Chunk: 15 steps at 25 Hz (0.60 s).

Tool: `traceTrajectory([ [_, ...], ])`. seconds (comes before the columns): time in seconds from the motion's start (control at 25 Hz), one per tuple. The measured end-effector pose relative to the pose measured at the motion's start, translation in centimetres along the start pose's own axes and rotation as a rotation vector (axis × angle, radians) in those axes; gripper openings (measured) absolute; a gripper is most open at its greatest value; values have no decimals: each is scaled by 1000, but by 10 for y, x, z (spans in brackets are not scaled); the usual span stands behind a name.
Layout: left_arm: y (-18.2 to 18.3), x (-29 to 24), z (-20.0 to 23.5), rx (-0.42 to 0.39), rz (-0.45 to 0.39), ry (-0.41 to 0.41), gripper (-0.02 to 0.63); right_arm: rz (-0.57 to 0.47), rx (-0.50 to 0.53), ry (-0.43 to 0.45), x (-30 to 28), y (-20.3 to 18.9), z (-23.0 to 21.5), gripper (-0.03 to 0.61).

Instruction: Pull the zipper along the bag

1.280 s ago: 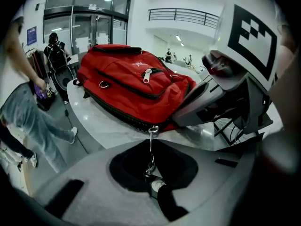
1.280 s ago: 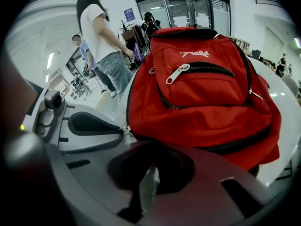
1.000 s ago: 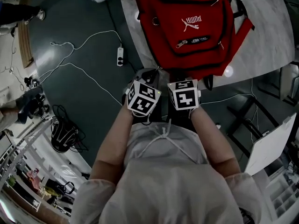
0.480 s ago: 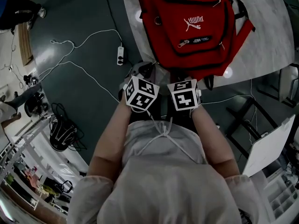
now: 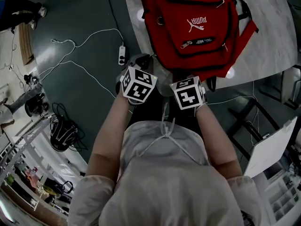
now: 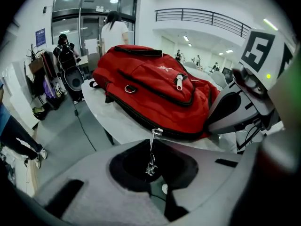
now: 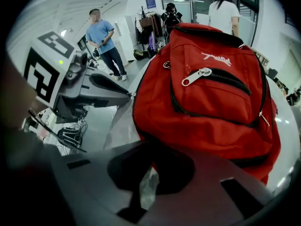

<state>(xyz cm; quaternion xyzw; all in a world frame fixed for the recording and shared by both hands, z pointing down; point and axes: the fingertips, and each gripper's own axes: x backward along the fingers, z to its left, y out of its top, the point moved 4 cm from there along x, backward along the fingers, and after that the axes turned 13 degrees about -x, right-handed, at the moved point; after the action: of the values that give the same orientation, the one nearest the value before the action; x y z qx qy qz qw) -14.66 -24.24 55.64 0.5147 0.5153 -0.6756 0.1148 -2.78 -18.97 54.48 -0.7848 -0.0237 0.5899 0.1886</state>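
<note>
A red backpack (image 5: 193, 27) lies on a pale round table (image 5: 268, 36). My left gripper (image 5: 148, 61) is at the bag's lower left corner. In the left gripper view its jaws (image 6: 151, 171) are shut on a thin metal zipper pull (image 6: 153, 149) that runs up to the black zipper track along the bag's (image 6: 155, 93) bottom edge. My right gripper (image 5: 189, 78) sits just to the right, at the same edge. Its jaws (image 7: 148, 173) are closed, with the dark bottom edge of the bag (image 7: 211, 93) in their notch. The front pocket zipper (image 7: 196, 76) is shut.
The table's edge runs just in front of both grippers. On the floor to the left lie a white power strip (image 5: 121, 56) with its cable and a black cable bundle (image 5: 63, 133). A white panel (image 5: 273, 145) stands at the right. People stand beyond the table (image 7: 101, 34).
My left gripper has moved up and a little left along the bag's bottom corner, still holding the pull. The right gripper has barely shifted.
</note>
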Motion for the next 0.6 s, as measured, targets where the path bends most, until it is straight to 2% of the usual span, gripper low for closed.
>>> traceTrajectory([
  [0.24,5,-3,18,28,-4,11,33,3,75,-23,3,3,1,28],
  [0.4,8,-5,33,67,-8,21,33,17,77,-21,2,4,2,28],
  [0.6,16,-8,50,74,-14,43,34,53,98,-4,0,4,1,28],
])
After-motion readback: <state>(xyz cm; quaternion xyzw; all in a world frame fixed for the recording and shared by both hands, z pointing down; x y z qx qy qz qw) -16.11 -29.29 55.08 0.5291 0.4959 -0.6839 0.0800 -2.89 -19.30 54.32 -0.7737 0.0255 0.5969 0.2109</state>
